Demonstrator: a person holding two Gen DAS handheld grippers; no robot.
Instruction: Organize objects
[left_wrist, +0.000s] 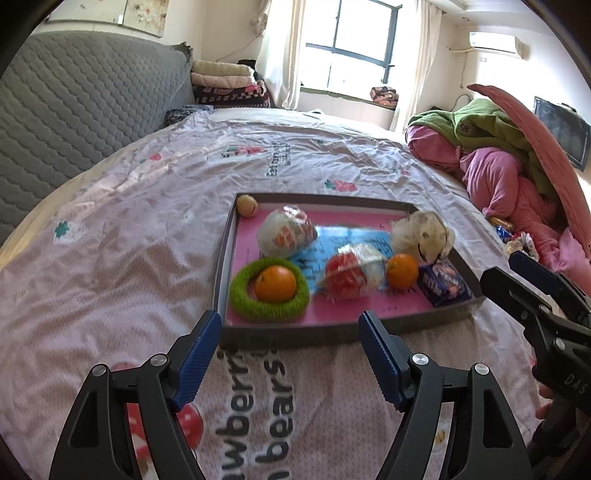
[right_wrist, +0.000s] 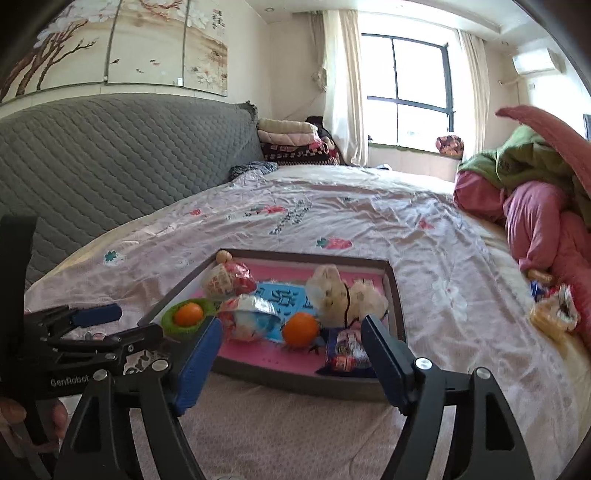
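Tray (left_wrist: 225, 258) is grey with a pink and blue bottom, two oranges (left_wrist: 276, 283) sit bright orange, ring (left_wrist: 243, 299) fuzzy green, snack pack (left_wrist: 445, 284) purple-blue, bedsheet (left_wrist: 129, 229) pale pink with strawberry prints, headboard (left_wrist: 74, 110) quilted grey.

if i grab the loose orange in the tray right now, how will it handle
The loose orange is round and sits free on the flat tray floor, so a nudge would likely roll it toward the blue snack pack. Its skin looks smooth, so it may slip in narrow pads. It probably feels firm, fairly heavy for its size.
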